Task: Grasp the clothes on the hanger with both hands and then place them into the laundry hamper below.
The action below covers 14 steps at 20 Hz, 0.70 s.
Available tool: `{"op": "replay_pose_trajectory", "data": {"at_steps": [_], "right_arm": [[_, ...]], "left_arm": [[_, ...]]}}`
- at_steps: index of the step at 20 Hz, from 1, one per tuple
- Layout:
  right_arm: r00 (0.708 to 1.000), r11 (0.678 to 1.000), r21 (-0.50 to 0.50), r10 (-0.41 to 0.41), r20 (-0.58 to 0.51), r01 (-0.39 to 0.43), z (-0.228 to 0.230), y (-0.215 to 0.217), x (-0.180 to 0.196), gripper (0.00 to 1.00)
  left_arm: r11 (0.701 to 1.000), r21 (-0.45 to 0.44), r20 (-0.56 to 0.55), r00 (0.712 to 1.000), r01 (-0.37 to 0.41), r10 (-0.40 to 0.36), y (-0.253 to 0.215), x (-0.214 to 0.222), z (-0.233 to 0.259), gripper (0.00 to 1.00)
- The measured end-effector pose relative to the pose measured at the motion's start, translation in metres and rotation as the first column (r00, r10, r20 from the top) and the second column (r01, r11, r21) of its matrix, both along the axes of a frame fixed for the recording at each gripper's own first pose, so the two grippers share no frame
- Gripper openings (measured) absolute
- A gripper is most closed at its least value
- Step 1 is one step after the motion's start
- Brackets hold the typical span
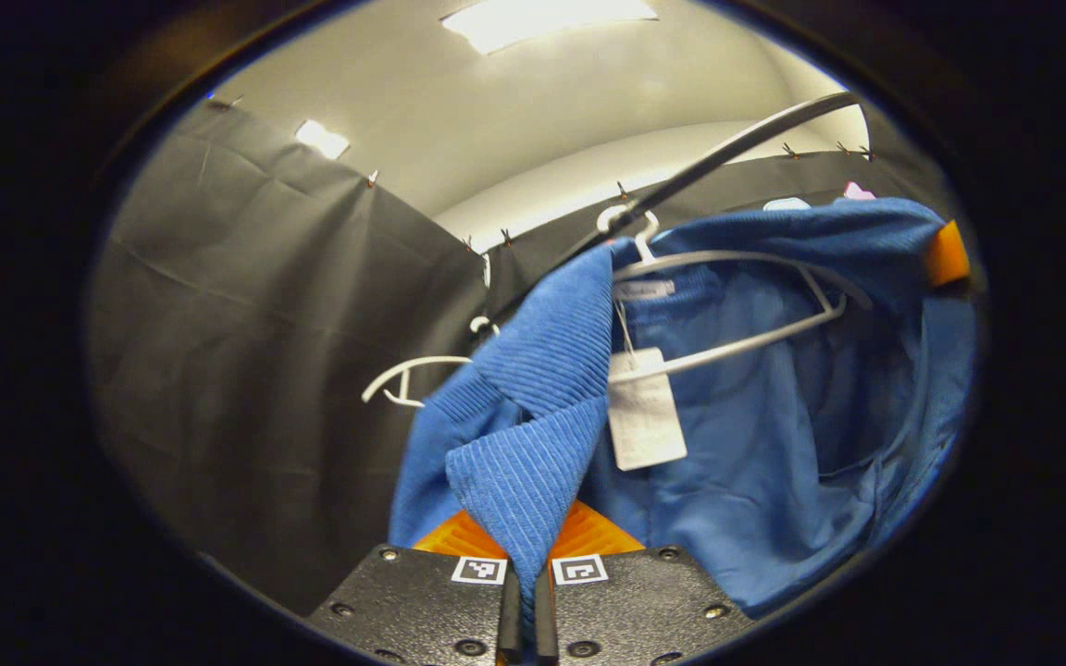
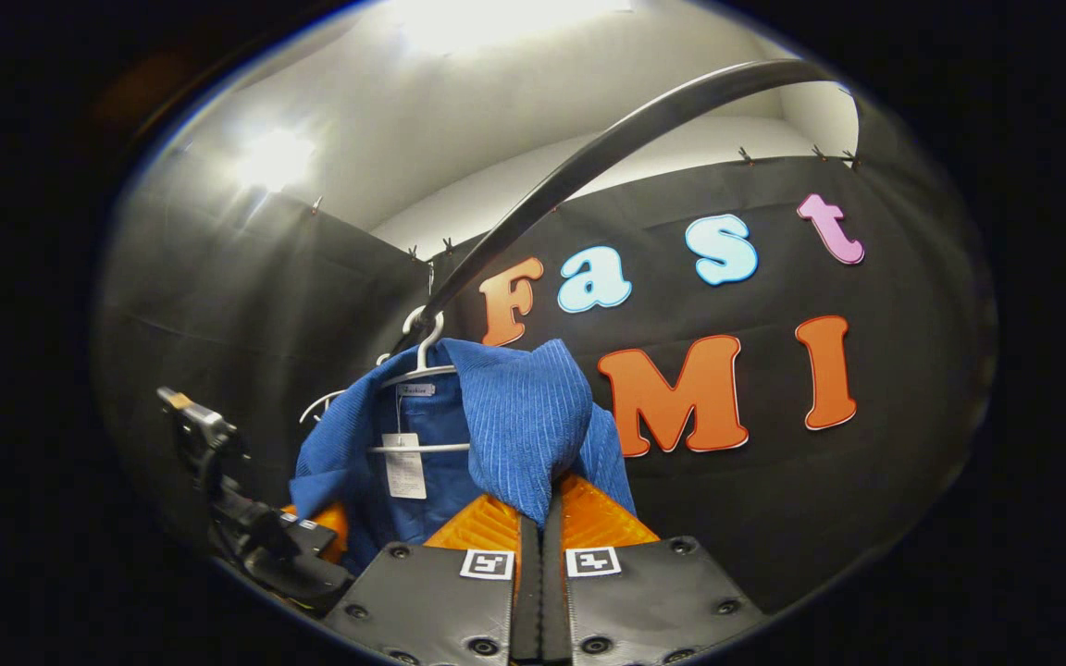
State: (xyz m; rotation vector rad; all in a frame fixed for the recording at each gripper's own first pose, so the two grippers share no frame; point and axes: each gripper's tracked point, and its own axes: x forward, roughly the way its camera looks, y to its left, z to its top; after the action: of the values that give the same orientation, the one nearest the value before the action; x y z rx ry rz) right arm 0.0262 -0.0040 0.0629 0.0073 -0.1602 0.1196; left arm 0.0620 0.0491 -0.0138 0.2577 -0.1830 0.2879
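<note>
A blue ribbed knit garment [image 1: 533,416], hung on a white plastic hanger [image 1: 727,347], is pinched by the left tool [image 1: 524,578] and the right tool [image 2: 540,555].

The left tongs [image 1: 524,564] stand at 6 o'clock with their two fingers closed on a ribbed fold of the blue garment [image 1: 533,398]. The garment hangs on a white hanger [image 1: 727,314], whose hook sits on a dark rail [image 1: 727,153] toward 1 o'clock. A white tag [image 1: 644,412] hangs inside the collar. A second white hanger [image 1: 408,379] hangs bare at 9 o'clock from the garment. An orange part [image 1: 948,254] touches the garment at 3 o'clock.
</note>
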Motion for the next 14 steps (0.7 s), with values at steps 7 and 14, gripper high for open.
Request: {"op": "replay_pose_trajectory", "data": {"at_steps": [7, 14], "right_arm": [[0.998, 1.000, -0.012, -0.027, 0.064, 0.028, 0.016, 0.005, 0.000, 0.07], [0.992, 0.999, -0.017, -0.040, 0.124, 0.042, 0.032, 0.009, 0.008, 0.07]], "left_arm": [[0.984, 0.165, 0.118, 0.992, -0.062, 0.043, 0.041, -0.008, 0.102, 0.08], [0.952, 0.283, 0.152, 0.986, -0.114, 0.072, 0.087, 0.045, 0.191, 0.05]]}}
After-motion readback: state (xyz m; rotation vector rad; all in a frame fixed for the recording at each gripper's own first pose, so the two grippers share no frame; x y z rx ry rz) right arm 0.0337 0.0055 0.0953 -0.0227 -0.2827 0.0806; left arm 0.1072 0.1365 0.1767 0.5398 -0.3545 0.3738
